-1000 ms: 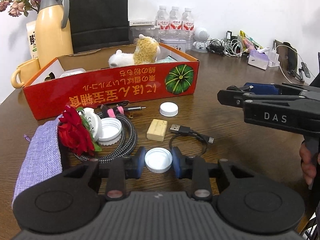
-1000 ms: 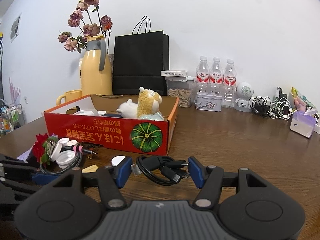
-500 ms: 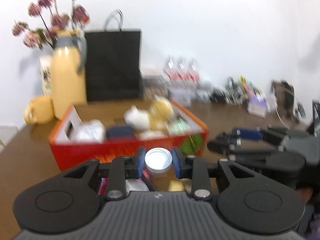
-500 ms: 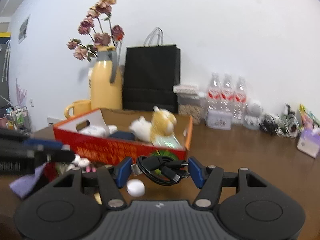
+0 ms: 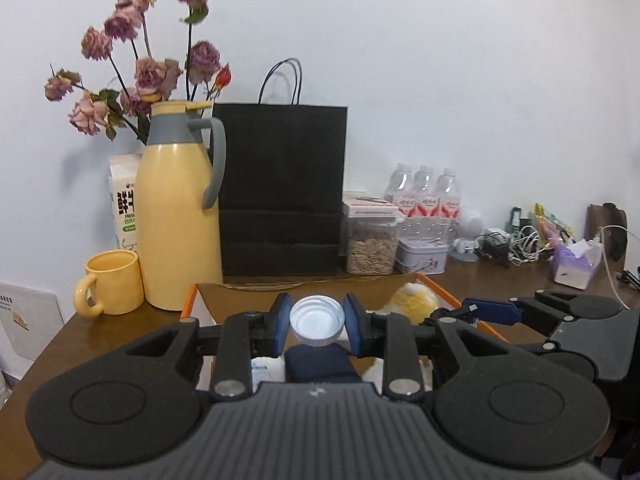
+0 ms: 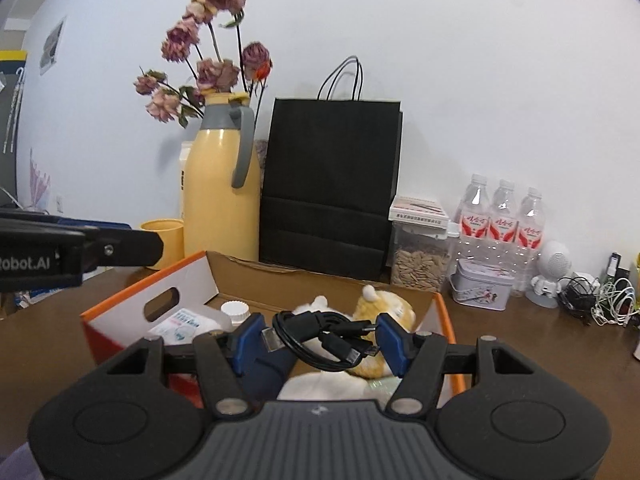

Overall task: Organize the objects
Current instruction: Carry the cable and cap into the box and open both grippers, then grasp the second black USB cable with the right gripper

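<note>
My left gripper (image 5: 317,323) is shut on a white bottle cap (image 5: 317,321), held above the open orange cardboard box (image 5: 202,300). My right gripper (image 6: 320,340) is shut on a coiled black USB cable (image 6: 324,336), also over the box (image 6: 120,312). Inside the box lie a yellow and white plush toy (image 6: 380,308), a dark blue item (image 5: 320,362), a white packet (image 6: 180,324) and a small white capped bottle (image 6: 236,312). The right gripper appears at the right of the left wrist view (image 5: 492,312); the left gripper's finger crosses the left edge of the right wrist view (image 6: 80,248).
Behind the box stand a yellow thermos jug (image 5: 180,220) with dried roses, a yellow mug (image 5: 112,288), a black paper bag (image 5: 282,192), a seed jar (image 5: 372,248), a tin (image 5: 424,254), three water bottles (image 5: 428,200), tangled cables (image 5: 508,244) and a tissue pack (image 5: 576,266).
Both grippers have risen from the table and moved forward over the box, each carrying its item. The loose items on the table have dropped out of view.
</note>
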### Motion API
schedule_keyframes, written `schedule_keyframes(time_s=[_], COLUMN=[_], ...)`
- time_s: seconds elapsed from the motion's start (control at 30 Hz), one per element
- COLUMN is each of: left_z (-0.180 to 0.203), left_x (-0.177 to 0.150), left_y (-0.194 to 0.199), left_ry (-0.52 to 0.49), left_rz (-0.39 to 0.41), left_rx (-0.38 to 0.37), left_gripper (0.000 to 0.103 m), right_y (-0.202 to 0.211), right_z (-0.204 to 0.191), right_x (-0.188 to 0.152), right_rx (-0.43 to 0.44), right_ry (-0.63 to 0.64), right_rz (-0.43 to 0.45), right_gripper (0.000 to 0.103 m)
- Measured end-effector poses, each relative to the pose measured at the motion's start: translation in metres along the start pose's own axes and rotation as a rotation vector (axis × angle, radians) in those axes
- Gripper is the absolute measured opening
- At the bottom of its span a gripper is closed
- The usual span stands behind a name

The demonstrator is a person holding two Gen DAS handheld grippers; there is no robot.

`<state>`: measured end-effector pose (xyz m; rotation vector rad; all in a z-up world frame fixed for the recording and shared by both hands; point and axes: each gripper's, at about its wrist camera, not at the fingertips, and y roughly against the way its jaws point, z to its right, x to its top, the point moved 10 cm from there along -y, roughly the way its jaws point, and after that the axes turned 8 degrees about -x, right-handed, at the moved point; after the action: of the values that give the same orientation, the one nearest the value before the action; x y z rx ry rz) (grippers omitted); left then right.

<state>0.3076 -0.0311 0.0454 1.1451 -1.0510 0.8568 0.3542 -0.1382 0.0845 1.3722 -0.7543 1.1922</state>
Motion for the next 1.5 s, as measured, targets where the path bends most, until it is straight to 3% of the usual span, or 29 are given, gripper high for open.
schedule_keyframes(time_s=[0.2,0.3,0.57,0.63,0.67,0.7,0.77,0.83,1.5], left_z=[-0.030,-0.042,-0.038,-0.038,-0.038,-0.039,-0.041,-0.041,-0.040], left_x=[-0.006,-0.019,-0.033,-0.034,-0.034,-0.034,-0.031,-0.027,-0.021], left_y=[-0.046,-0.063,-0.068,-0.067,-0.066,-0.065,-0.061,-0.057,-0.048], left_ry=[0.043,0.076,0.041,0.039,0.038,0.040,0.033,0.020,0.034], left_rz=[-0.022,-0.081,-0.110,-0.102,-0.096,-0.085,-0.048,-0.013,0.004], left_rx=[0.019,0.027,0.035,0.038,0.038,0.045,0.075,0.099,0.097], left_gripper=[0.029,0.029,0.029,0.033,0.049,0.077,0.103,0.103,0.103], right_y=[-0.037,-0.048,-0.052,-0.051,-0.050,-0.049,-0.048,-0.046,-0.032], right_z=[-0.002,-0.001,-0.002,0.000,0.001,0.002,0.003,0.005,0.003], right_x=[-0.008,-0.019,-0.031,-0.030,-0.030,-0.030,-0.029,-0.027,-0.018], right_rx=[-0.032,-0.034,-0.022,-0.023,-0.022,-0.022,-0.024,-0.032,-0.030], right_ry=[-0.033,-0.029,-0.028,-0.034,-0.040,-0.044,-0.050,-0.056,-0.044], right_rz=[-0.040,-0.068,-0.101,-0.100,-0.098,-0.097,-0.087,-0.078,-0.043], right_gripper=[0.060,0.060,0.061,0.061,0.066,0.072,0.103,0.103,0.103])
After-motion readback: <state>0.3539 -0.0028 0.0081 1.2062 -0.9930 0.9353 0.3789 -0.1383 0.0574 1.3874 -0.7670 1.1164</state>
